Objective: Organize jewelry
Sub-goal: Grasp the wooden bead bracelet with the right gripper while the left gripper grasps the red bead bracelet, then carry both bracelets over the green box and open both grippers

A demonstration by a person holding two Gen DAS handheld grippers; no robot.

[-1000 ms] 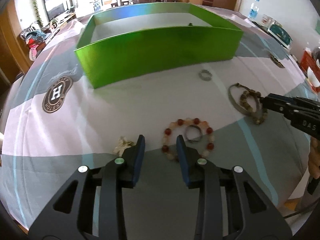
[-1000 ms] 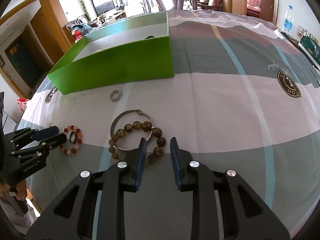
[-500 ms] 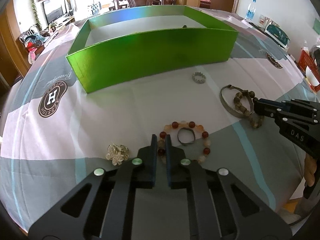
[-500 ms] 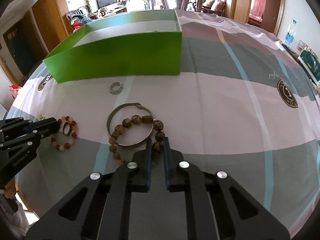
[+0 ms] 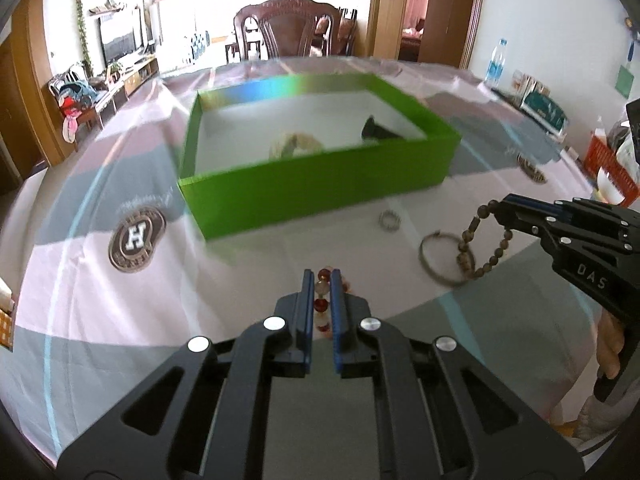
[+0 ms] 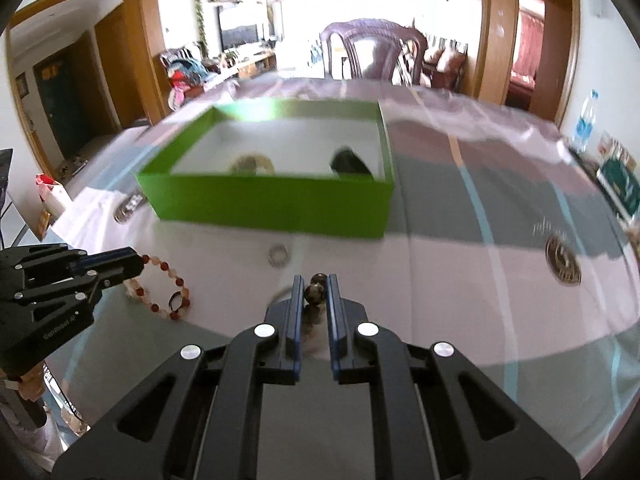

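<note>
My left gripper (image 5: 321, 276) is shut on a red and pale bead bracelet (image 5: 322, 296) and holds it above the table; the bracelet hangs from it in the right wrist view (image 6: 160, 292). My right gripper (image 6: 313, 282) is shut on a brown bead bracelet (image 6: 314, 294), which dangles from it in the left wrist view (image 5: 480, 248). The green box (image 5: 320, 184) stands ahead, with a pale bracelet (image 5: 294, 145) and a dark item (image 5: 376, 130) inside. A metal bangle (image 5: 438, 258) and a small silver ring (image 5: 390, 221) lie on the cloth.
The table has a pink and grey cloth with round logos (image 5: 137, 238). A dark ring (image 6: 175, 301) shows by the hanging red bracelet. A wooden chair (image 5: 288, 28) stands behind the table. A water bottle (image 5: 495, 64) and boxes (image 5: 542, 108) sit at the right edge.
Both grippers closed on their bracelets and lifted them off the cloth. Both moved up and toward the green box, whose inside now shows.
</note>
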